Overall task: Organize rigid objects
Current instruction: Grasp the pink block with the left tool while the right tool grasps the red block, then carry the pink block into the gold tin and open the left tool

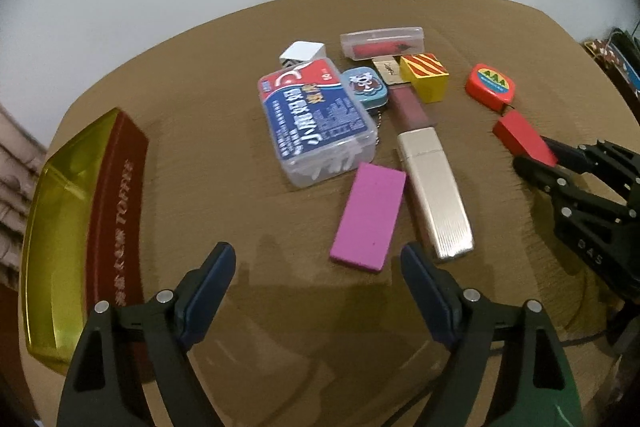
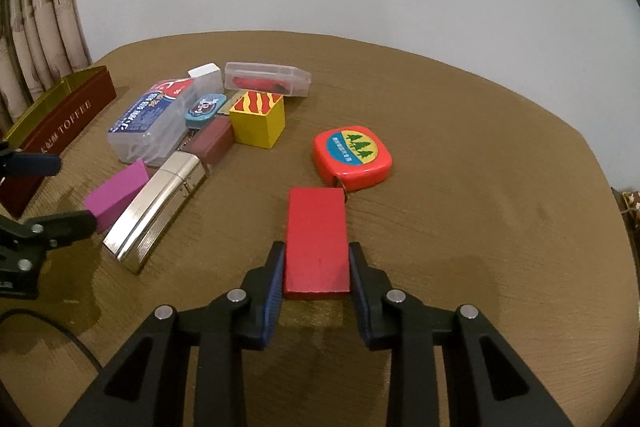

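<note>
My right gripper (image 2: 316, 261) is shut on the near end of a flat red block (image 2: 316, 235); both blue pads press on its long sides, and its far end points at the red tape measure (image 2: 352, 157). In the left wrist view the same red block (image 1: 524, 139) sticks out of the right gripper (image 1: 534, 157) at the right edge. My left gripper (image 1: 318, 255) is open. The near end of a pink block (image 1: 368, 217) lies between its fingertips, untouched. The right wrist view shows the left gripper (image 2: 70, 191) beside that pink block (image 2: 116, 197).
A gold and maroon toffee tin (image 1: 80, 227) stands at the left on the brown table (image 1: 280, 307). Behind the pink block lie a silver case (image 1: 436, 195), a clear floss-pick box (image 1: 316, 123), a teal tin (image 1: 366, 87), a yellow cube (image 1: 426, 77) and a clear case (image 1: 382, 43).
</note>
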{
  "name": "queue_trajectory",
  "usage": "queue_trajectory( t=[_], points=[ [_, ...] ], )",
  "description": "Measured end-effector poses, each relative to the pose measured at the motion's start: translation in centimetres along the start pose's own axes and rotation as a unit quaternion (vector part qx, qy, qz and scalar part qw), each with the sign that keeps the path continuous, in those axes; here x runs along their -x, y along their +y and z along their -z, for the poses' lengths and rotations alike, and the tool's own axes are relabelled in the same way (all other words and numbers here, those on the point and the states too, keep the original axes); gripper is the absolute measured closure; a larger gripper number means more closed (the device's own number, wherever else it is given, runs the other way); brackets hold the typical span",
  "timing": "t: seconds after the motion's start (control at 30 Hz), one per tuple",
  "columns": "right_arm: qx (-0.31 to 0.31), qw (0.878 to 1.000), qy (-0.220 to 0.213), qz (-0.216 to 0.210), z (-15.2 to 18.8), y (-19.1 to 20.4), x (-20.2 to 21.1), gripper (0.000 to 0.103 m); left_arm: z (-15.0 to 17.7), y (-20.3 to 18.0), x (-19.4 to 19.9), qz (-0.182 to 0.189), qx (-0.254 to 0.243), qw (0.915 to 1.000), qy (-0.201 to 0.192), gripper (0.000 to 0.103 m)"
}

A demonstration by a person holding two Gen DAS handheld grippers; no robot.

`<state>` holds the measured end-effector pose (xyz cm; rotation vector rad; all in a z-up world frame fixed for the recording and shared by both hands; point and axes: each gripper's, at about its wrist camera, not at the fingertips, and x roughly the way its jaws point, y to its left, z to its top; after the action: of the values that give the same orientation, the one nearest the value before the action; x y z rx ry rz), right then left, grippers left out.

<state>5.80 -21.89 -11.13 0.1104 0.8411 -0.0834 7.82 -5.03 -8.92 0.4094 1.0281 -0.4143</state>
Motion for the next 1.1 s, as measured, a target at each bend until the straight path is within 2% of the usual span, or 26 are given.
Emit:
queue_trajectory(
  t=[0.1, 0.17, 0.3, 0.4, 0.43, 0.47, 0.63, 0.73, 0.83, 0.97, 1.1],
  points=[
    [0.000, 1.000, 0.000, 0.000, 0.0, 0.0, 0.0, 0.073, -0.8, -0.5, -1.1, -0.007, -0.014, 0.9999, 0.004, 0.026],
    [0.000, 1.000, -0.001, 0.001, 0.1, 0.0, 0.0, 0.073, -1.3, -1.1, -1.7, -0.011, -0.020, 0.9997, 0.005, 0.036],
    [-0.001, 1.000, -0.001, -0.001, 0.2, -0.1, 0.0, 0.073, -2.0, -1.2, -2.4, 0.011, -0.007, 0.9999, 0.005, 0.048],
    [0.000, 1.000, -0.001, 0.001, 0.2, 0.1, -0.1, 0.073, -2.2, -1.0, -2.6, 0.032, 0.006, 0.9994, 0.005, 0.062],
    [0.000, 1.000, -0.001, 0.001, 0.3, 0.1, 0.0, 0.073, -2.2, -1.0, -2.6, 0.038, 0.005, 0.9992, 0.005, 0.071],
    [0.000, 1.000, -0.001, 0.002, 0.3, 0.1, 0.0, 0.073, -2.2, -1.9, -2.7, 0.040, 0.007, 0.9992, 0.002, 0.076],
    [0.003, 1.000, -0.001, 0.004, 0.3, 0.1, 0.1, 0.072, -1.6, -3.3, -2.5, 0.043, 0.021, 0.9989, -0.001, 0.076],
    [0.004, 1.000, -0.001, 0.005, 0.2, 0.3, 0.1, 0.072, -1.1, -2.5, -1.8, 0.050, 0.034, 0.9982, -0.002, 0.076],
    [0.002, 1.000, -0.001, 0.003, 0.2, 0.2, 0.0, 0.072, -1.1, -1.7, -1.3, 0.041, 0.038, 0.9983, -0.014, 0.076],
    [0.004, 1.000, -0.001, 0.007, 0.2, 0.3, 0.1, 0.072, -0.7, -0.8, 0.7, 0.041, 0.050, 0.9977, -0.022, 0.076],
    [0.005, 1.000, -0.001, 0.007, 0.2, 0.2, 0.0, 0.072, 0.0, 0.4, 3.6, 0.025, 0.054, 0.9976, -0.035, 0.076]
  ],
)
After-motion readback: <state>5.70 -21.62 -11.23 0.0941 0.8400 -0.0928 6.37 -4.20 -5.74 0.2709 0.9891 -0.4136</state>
